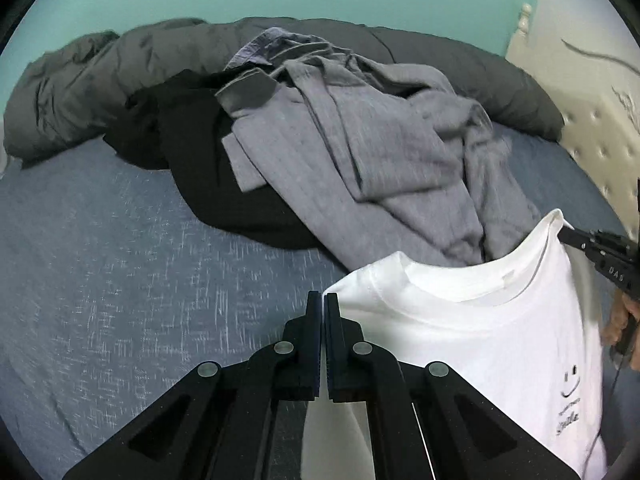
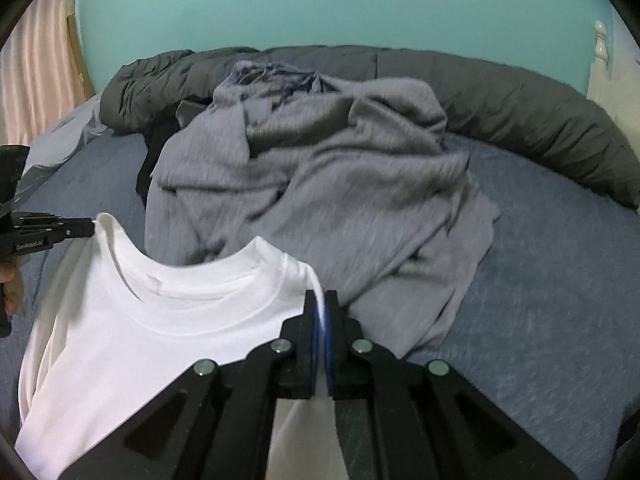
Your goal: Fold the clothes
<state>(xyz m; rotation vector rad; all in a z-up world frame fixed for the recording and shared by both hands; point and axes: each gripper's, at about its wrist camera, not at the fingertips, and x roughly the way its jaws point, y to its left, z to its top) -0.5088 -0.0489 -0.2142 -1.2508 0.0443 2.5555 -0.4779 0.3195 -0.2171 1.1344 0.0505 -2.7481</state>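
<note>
A white T-shirt (image 1: 460, 340) with a small smiley print hangs by its shoulders between my two grippers, collar up, above a blue bed sheet (image 1: 120, 280). In the left wrist view my left gripper (image 1: 323, 298) is shut on the shirt's near shoulder edge, and my right gripper (image 1: 562, 234) pinches the far shoulder at the right. In the right wrist view my right gripper (image 2: 321, 296) is shut, with white fabric of the T-shirt (image 2: 160, 340) between its pads. There my left gripper (image 2: 93, 227) grips the other shoulder at the left edge.
Behind the shirt lies a crumpled grey garment (image 1: 380, 152) on a black one (image 1: 192, 152). A dark grey duvet (image 1: 100, 76) is rolled along the teal wall. A cream tufted headboard (image 1: 592, 132) stands at the right and a pink curtain (image 2: 36, 80) at the left.
</note>
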